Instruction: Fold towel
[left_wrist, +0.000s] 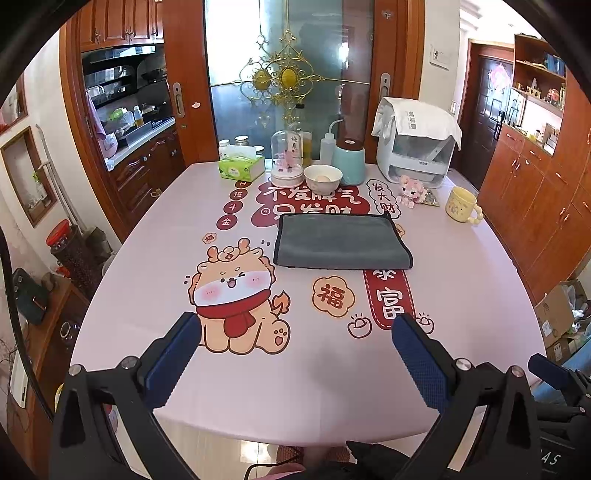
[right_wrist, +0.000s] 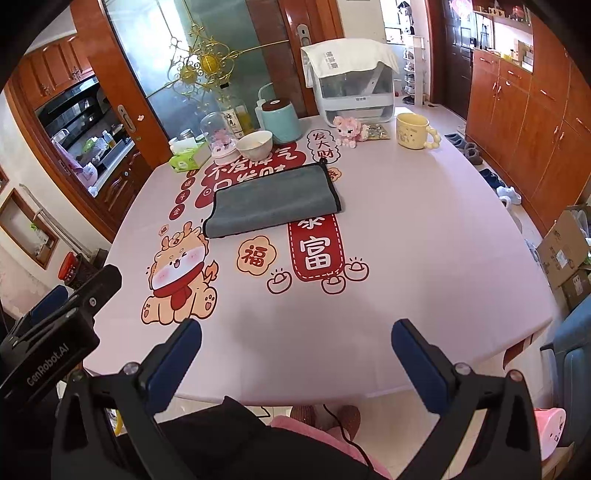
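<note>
A grey towel (left_wrist: 341, 240) with a dark edge lies folded flat in the middle of the pink printed table (left_wrist: 147, 266). It also shows in the right wrist view (right_wrist: 275, 201). My left gripper (left_wrist: 295, 332) is open and empty, held above the table's near edge, well short of the towel. My right gripper (right_wrist: 295, 332) is open and empty, also above the near edge. The left gripper's body (right_wrist: 55, 325) shows at the left of the right wrist view.
Along the far side stand a green tissue box (left_wrist: 242, 166), a glass dome (left_wrist: 286, 158), a white bowl (left_wrist: 323, 178), a teal canister (left_wrist: 349, 160), a white appliance (left_wrist: 415, 144), a pink plush toy (left_wrist: 412, 190) and a yellow mug (left_wrist: 461, 205). Wooden cabinets (left_wrist: 535, 192) stand right.
</note>
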